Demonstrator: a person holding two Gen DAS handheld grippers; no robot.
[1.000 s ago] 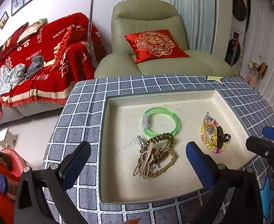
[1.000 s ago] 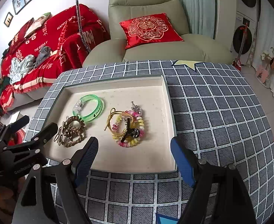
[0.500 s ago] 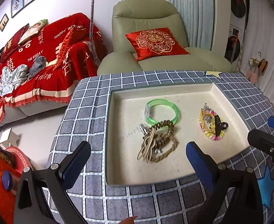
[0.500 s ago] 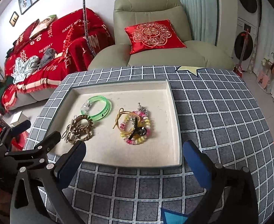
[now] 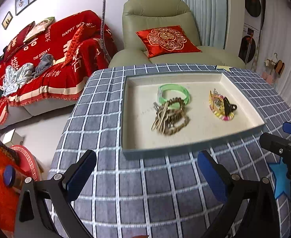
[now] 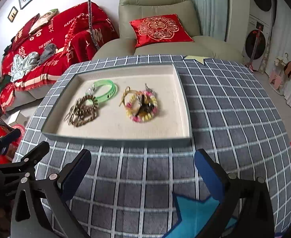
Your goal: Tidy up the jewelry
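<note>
Both hand-held grippers pulled back off the tray (image 5: 193, 144) onto the checked counter (image 6: 224, 107). Left hand-held gripper (image 5: 145, 170) and right hand-held gripper (image 6: 143, 168) gape, released; jewelry (image 6: 141, 107) lies ahead, well apart.

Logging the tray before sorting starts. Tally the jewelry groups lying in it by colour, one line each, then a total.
Green: 1, the green bangle
Brown: 1, the brown braided cluster, overlapping the bangle's edge
Yellow and pink: 1, the beaded bracelet pile with a dark clip on it
Total: 3 groups in the tray; pieces within each cluster cannot be separated.
</note>
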